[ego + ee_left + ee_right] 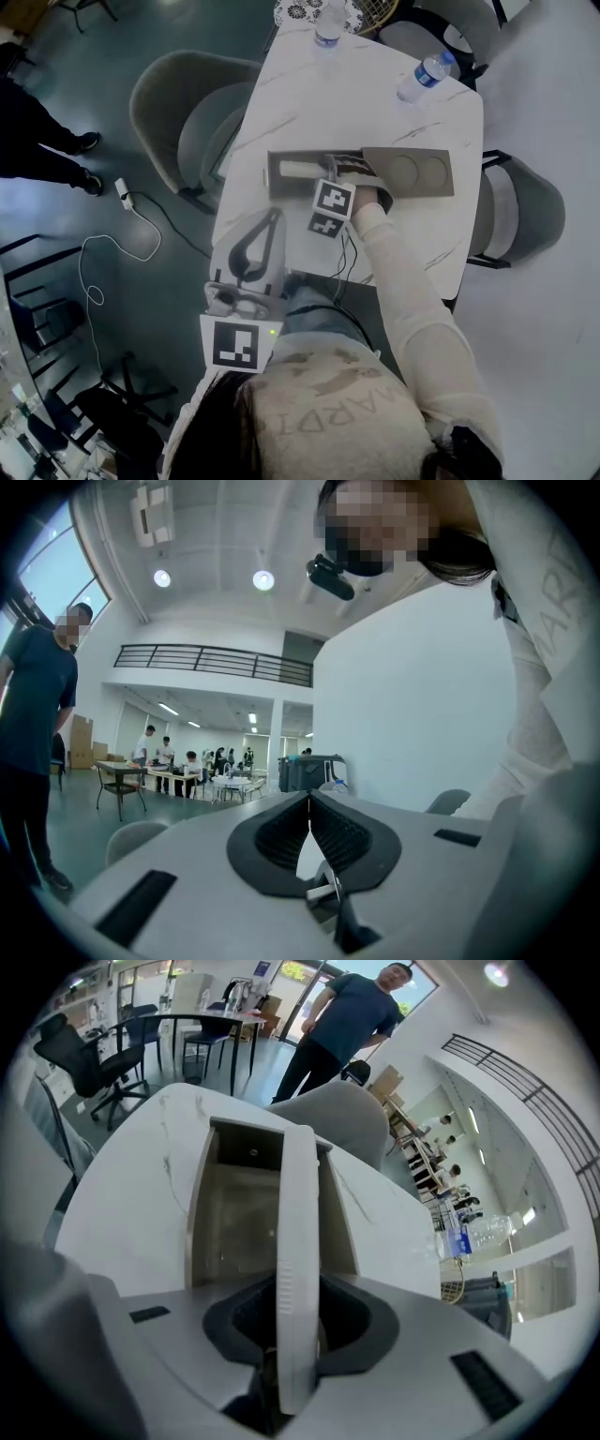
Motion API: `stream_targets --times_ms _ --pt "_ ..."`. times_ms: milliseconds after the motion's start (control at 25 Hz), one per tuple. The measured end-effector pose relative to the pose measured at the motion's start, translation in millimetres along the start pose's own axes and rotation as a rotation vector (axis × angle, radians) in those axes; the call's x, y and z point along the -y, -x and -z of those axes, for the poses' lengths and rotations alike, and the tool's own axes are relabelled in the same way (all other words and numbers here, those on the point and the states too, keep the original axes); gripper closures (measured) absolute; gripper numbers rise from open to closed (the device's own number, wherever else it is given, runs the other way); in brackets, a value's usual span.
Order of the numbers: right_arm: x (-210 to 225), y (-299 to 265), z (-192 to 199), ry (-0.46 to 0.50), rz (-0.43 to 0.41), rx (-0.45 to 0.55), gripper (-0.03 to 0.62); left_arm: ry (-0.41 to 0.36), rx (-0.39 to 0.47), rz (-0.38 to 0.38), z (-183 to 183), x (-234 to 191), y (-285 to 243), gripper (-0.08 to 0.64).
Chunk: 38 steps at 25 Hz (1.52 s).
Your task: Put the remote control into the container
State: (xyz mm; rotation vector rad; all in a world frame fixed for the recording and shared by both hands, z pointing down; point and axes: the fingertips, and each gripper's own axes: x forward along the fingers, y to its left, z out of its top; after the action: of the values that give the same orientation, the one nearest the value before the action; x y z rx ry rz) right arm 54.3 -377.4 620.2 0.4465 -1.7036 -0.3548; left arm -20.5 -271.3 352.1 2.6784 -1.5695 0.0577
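A long white remote control [298, 1241] stands on its edge between the jaws of my right gripper [298, 1309], which is shut on it. It points into the open grey-brown container [234, 1213] lying on the white marble table [141, 1194]. In the head view the right gripper [341, 171] reaches over the container [274, 178], with the remote [300, 169] low inside it. My left gripper [274, 217] hovers off the table's near left corner. Its jaws meet at the tips in the left gripper view [308, 797], with nothing between them.
The container's lid [417, 172], with two round marks, lies just right of it. Two water bottles [427, 75] [328, 26] stand at the table's far end. Grey chairs [183, 112] [525, 206] flank the table. A person [352, 1016] stands beyond the left chair.
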Motion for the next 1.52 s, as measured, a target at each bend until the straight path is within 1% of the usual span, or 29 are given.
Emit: stream_targets --times_ms 200,480,680,920,1080,1200,1400,1520 --pt "-3.2 -7.4 1.5 0.097 -0.032 -0.043 0.503 0.006 0.001 -0.017 -0.4 -6.3 2.5 0.546" --pt "-4.2 -8.8 -0.2 0.168 -0.028 -0.062 0.503 0.003 0.000 -0.023 0.4 -9.5 4.3 0.546" --pt "-4.7 -8.6 0.4 0.172 -0.030 -0.054 0.503 0.001 0.001 -0.025 -1.0 -9.1 5.5 0.546" --pt "-7.1 -7.9 1.2 0.200 -0.052 -0.064 0.502 -0.004 -0.002 -0.030 -0.9 -9.5 9.4 0.546" --pt "-10.0 -7.1 1.3 0.191 -0.093 -0.056 0.500 -0.001 -0.001 -0.035 -0.1 -10.5 11.1 0.546" --pt "-10.0 -5.8 1.8 0.190 -0.115 -0.061 0.482 -0.003 -0.002 -0.036 -0.4 -10.8 12.2 0.546" --pt "-16.8 -1.6 5.5 0.175 -0.212 -0.085 0.460 -0.001 -0.003 -0.037 -0.5 -12.4 11.4 0.546" --pt "-19.4 3.0 7.5 0.170 -0.238 -0.084 0.460 -0.003 0.000 -0.033 -1.3 -11.5 10.7 0.546"
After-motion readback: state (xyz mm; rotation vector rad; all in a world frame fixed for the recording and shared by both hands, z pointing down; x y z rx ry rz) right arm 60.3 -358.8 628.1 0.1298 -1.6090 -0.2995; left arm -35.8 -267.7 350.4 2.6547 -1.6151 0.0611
